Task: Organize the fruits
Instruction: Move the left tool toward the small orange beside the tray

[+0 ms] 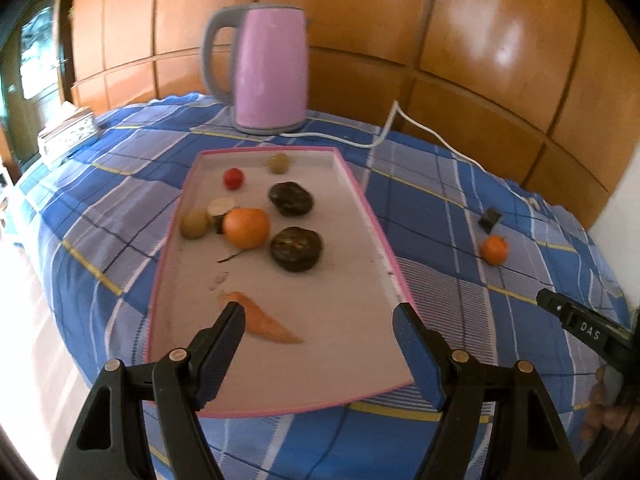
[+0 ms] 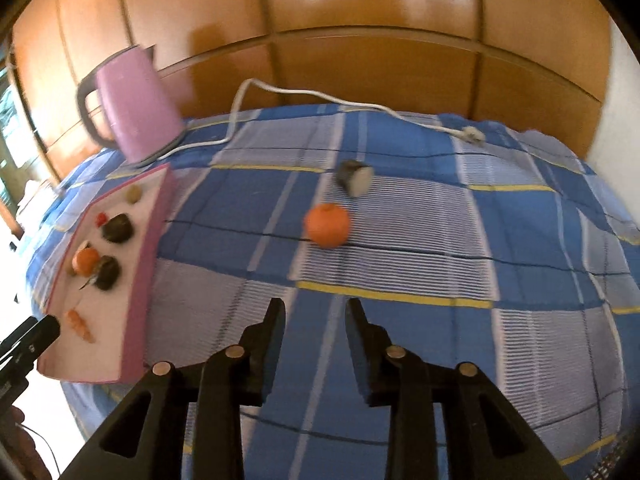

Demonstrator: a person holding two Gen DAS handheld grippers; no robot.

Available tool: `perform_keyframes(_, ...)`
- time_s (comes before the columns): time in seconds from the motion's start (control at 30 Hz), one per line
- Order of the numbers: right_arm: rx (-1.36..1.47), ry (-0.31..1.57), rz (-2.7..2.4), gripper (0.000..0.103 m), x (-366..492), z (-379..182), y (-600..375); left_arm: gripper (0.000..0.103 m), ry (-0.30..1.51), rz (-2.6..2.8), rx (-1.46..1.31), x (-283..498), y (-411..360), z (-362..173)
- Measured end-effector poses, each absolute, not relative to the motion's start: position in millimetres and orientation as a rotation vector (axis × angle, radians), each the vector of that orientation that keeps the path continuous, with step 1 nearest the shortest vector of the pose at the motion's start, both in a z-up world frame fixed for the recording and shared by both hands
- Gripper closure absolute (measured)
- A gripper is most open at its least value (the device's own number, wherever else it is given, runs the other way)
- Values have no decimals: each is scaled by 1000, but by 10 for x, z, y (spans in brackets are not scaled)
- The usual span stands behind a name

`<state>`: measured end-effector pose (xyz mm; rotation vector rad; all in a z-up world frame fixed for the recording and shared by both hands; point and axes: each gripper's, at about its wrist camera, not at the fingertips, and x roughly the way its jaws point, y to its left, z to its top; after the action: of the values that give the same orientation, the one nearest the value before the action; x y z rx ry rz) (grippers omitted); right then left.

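A pink-rimmed tray (image 1: 344, 340) lies on the checked cloth and holds an orange (image 1: 246, 227), two dark round fruits (image 1: 296, 249), two greenish fruits (image 1: 195, 224), a small red fruit (image 1: 233, 178), a cut piece (image 1: 221, 208) and a carrot (image 1: 266, 322). My left gripper (image 1: 320, 320) is open and empty over the tray's near end, its left fingertip by the carrot. On the cloth to the right of the tray lie a second orange (image 2: 327, 225) and a dark cut piece (image 2: 354, 178). My right gripper (image 2: 316, 312) is open and empty, short of that orange.
A pink kettle (image 1: 270, 68) stands behind the tray, its white cord (image 2: 300, 94) trailing across the cloth to a plug (image 2: 472, 135). A wooden wall panel (image 1: 440, 40) rises behind. A white box (image 1: 68, 134) sits at the far left. The cloth drops off at its edges.
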<state>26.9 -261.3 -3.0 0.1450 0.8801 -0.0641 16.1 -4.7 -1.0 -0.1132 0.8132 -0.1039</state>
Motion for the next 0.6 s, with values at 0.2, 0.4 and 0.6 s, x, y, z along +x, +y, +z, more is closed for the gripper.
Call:
perform_keyframes(0.2,194,887,-166,70,185,-100,-2972,26,822,-174,-81,217,-298,13)
perform_keyframes(0.4,235,889,-296,67,18,-183,-3379,26,836,-265,-43,337,-611,67)
perform_keyframes(0.6,272,900,-390,67,-129,-268,-3694,26,869,-379,5,657,-1143,98)
